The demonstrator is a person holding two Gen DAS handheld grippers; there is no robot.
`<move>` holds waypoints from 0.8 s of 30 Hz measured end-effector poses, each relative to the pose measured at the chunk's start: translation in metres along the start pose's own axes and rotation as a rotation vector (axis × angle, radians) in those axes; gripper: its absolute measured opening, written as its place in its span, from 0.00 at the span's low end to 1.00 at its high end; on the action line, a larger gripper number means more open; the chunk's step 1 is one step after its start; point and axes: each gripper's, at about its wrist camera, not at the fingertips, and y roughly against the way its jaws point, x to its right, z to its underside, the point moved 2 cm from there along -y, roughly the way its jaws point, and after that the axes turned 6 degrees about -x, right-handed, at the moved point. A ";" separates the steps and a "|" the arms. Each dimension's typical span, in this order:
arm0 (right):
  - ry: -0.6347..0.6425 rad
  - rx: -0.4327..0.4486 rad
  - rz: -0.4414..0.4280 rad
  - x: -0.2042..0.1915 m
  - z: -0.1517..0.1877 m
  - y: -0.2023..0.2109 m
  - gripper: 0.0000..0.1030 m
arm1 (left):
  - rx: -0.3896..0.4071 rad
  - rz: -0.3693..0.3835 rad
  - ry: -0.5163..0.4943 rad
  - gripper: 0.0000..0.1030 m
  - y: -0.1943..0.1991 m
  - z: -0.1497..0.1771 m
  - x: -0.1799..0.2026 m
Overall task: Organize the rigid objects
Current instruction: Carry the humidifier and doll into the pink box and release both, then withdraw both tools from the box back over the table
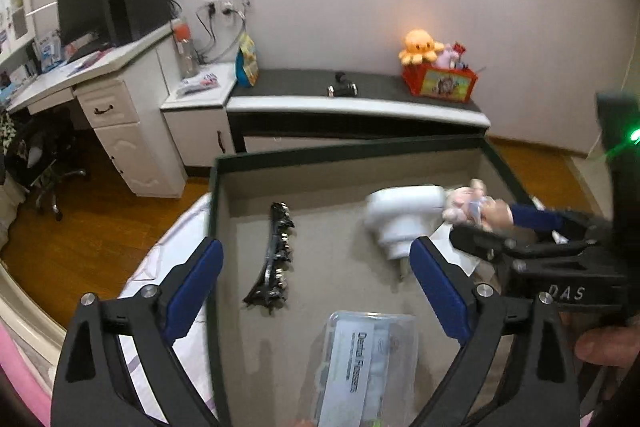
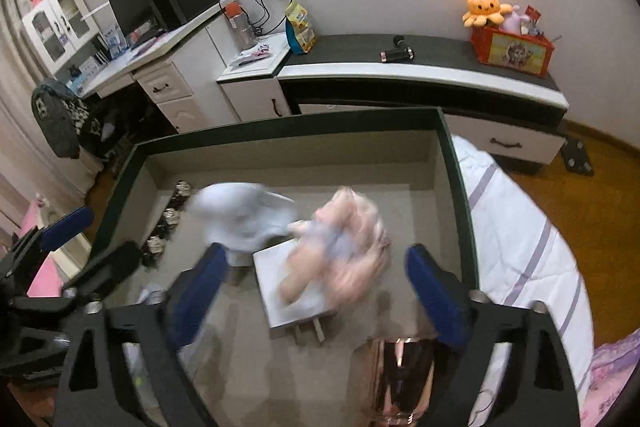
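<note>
floss box (image 1: 366, 367): clear plastic pack, closest to the left camera, lying on the tray floor by the near edge, between the left fingers but not touched
left gripper (image 1: 316, 291): jaws spread wide, nothing pinched
right gripper (image 2: 316, 291): also wide apart, hovering over the doll, pads not on it
cup (image 2: 402, 379): shiny rose-gold thing at the near edge, right under the right camera, can't tell much more
tray (image 2: 456, 187): big dark-rimmed box with a grey floor, sitting on the bed (image 2: 520, 247)
doll (image 2: 340, 247): pinkish, blurry, lying across a white charger
charger (image 2: 296, 291): flat white block, prongs toward the near edge, mid tray
dryer (image 1: 404, 215): white, just beyond the charger, toward the far side
hair clip strip (image 1: 276, 255): black, runs along the tray's left wall
</note>
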 end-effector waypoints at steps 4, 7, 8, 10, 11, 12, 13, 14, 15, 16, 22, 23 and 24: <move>-0.023 0.033 -0.030 -0.004 0.008 0.015 1.00 | 0.059 -0.024 0.038 1.00 0.033 0.006 -0.013; -0.029 0.085 -0.047 -0.012 0.016 0.036 1.00 | 0.102 -0.026 0.060 1.00 0.062 0.016 -0.019; -0.024 0.110 -0.039 -0.016 0.021 0.047 1.00 | 0.115 -0.029 0.062 1.00 0.071 0.020 -0.020; -0.011 0.158 -0.035 -0.025 0.030 0.067 1.00 | 0.145 -0.035 0.066 1.00 0.092 0.029 -0.019; -0.006 0.181 -0.034 -0.029 0.035 0.078 1.00 | 0.154 -0.036 0.067 1.00 0.099 0.031 -0.018; 0.001 0.204 -0.031 -0.034 0.042 0.090 1.00 | 0.169 -0.037 0.066 1.00 0.110 0.036 -0.017; 0.007 0.226 -0.030 -0.038 0.049 0.100 1.00 | 0.179 -0.037 0.064 1.00 0.118 0.039 -0.016; 0.010 0.243 -0.029 -0.042 0.055 0.109 1.00 | 0.190 -0.041 0.064 1.00 0.126 0.043 -0.014; 0.009 0.265 -0.026 -0.045 0.063 0.119 1.00 | 0.205 -0.047 0.066 1.00 0.137 0.048 -0.012; 0.009 0.281 -0.023 -0.048 0.071 0.128 1.00 | 0.216 -0.047 0.069 1.00 0.145 0.052 -0.011; 0.020 0.369 0.012 -0.062 0.110 0.178 1.00 | 0.275 -0.051 0.072 1.00 0.194 0.082 0.002; 0.020 0.382 0.023 -0.064 0.117 0.186 1.00 | 0.289 -0.059 0.070 1.00 0.203 0.088 0.004; 0.022 0.397 0.034 -0.063 0.125 0.194 1.00 | 0.297 -0.064 0.069 1.00 0.209 0.092 0.007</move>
